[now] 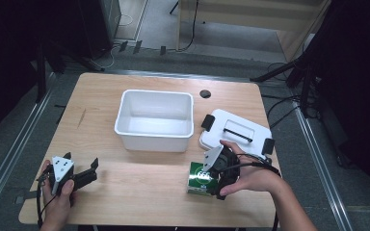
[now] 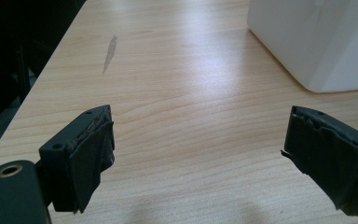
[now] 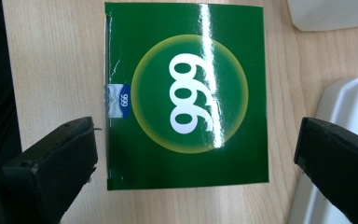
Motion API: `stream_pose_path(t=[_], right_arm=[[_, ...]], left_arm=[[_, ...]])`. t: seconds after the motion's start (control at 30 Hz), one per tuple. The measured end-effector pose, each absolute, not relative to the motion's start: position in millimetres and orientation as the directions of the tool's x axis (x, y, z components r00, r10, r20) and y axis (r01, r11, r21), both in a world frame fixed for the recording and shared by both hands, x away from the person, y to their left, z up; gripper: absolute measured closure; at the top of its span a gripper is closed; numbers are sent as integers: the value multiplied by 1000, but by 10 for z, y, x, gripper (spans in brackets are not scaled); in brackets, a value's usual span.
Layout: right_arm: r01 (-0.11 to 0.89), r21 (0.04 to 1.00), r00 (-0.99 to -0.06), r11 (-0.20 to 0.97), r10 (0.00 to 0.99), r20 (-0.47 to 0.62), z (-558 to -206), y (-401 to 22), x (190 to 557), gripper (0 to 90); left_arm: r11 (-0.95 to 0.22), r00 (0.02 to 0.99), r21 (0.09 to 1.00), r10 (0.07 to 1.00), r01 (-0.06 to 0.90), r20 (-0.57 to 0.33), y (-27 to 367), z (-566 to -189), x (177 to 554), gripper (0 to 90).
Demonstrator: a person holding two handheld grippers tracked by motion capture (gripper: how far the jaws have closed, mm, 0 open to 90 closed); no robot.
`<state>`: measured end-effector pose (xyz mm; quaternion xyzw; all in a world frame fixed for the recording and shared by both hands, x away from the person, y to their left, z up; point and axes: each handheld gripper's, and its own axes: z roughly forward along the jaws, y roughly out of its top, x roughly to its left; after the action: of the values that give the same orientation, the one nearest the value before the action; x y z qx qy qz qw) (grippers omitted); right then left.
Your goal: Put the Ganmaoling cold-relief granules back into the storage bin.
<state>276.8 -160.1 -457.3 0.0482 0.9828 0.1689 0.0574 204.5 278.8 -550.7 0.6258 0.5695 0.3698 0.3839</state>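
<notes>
In the high view, the right gripper (image 1: 220, 179) covers part of the glossy green cardboard box (image 1: 199, 179); beyond the left gripper's (image 2: 200, 154) jaws, the white plastic tub (image 2: 317, 42) runs off-frame.

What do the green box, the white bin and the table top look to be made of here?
Green box: likely glossy printed cardboard, given the bright glare streaks and a crisp folded edge.
White bin: probably moulded plastic, smooth with rounded corners and a soft sheen.
Table: wood or a wood-look laminate, since grain lines show under a satin reflection; which one is unclear.

Green box (image 3: 186, 95), yellow ring; white tub (image 1: 154, 120).
</notes>
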Motion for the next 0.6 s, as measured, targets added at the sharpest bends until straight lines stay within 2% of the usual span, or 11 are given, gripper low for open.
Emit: stream_pose_path(t=[0.47,0.6], right_arm=[[71,316,-992,946,102,-81,-4728,-1529,2770,3],[61,309,-989,949,99,-112,-4760,-1511,2746,54]], left_arm=[[-55,77,902,997,428,24,2788,-5507,2045,90],[-56,78,902,997,428,24,2788,-5507,2045,90]])
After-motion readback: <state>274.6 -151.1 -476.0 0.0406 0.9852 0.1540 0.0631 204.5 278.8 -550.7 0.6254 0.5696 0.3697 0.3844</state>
